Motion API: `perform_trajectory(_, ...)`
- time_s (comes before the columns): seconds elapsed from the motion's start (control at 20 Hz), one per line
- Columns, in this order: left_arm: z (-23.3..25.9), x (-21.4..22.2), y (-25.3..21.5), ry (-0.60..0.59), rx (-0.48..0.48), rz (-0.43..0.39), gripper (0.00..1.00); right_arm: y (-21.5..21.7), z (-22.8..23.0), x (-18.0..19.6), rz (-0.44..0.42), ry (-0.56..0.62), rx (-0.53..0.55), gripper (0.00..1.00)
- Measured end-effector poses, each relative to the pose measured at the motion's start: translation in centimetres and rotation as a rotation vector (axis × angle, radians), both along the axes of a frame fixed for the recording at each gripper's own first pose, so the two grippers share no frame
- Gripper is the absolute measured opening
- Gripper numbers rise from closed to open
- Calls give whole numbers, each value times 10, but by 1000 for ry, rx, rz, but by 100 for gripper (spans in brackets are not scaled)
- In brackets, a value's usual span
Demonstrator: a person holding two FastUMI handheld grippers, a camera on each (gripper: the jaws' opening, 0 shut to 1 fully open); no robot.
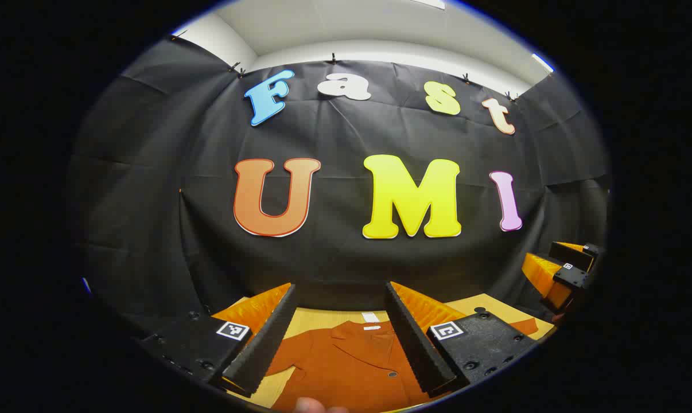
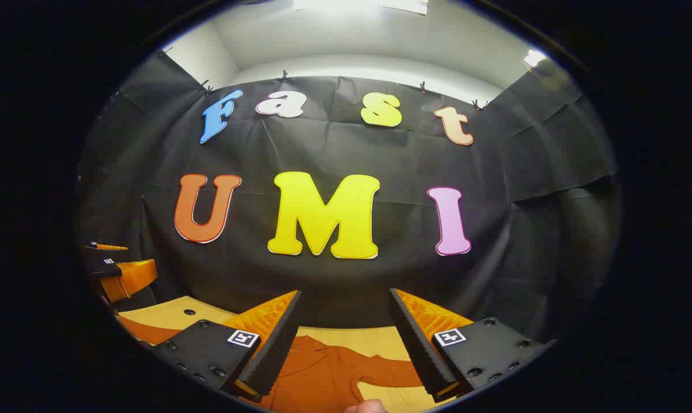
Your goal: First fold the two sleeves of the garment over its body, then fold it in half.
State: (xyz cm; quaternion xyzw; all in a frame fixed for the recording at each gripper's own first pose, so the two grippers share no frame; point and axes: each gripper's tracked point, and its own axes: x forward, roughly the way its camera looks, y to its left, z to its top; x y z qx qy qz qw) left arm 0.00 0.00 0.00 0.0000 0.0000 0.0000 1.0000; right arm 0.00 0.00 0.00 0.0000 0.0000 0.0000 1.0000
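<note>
A rust-orange garment (image 1: 346, 361) with a collar and dark buttons lies flat on the wooden table (image 1: 317, 320), collar toward the booth wall. My left gripper (image 1: 340, 287) hovers above its upper body, open, with nothing between the fingers. In the right gripper view the garment (image 2: 317, 376) lies below my right gripper (image 2: 345, 292), which is also open and empty, and one sleeve (image 2: 392, 370) runs out to the right. Each gripper appears at the edge of the other's view: the right gripper (image 1: 552, 261) far right, the left gripper (image 2: 122, 261) far left.
The black cloth wall (image 1: 334, 258) stands close behind the table's far edge. A fingertip (image 1: 311, 406) of the holding hand shows at the bottom, and a thumb (image 2: 369, 407) in the right gripper view. Bare table (image 2: 174, 312) with a small hole lies left of the garment.
</note>
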Motion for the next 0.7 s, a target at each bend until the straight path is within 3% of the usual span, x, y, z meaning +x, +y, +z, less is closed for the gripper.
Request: perform_trajectory(0.7, 6, 11, -2, -18, 5, -6, 98, -3, -4, 10, -10, 15, 4, 95)
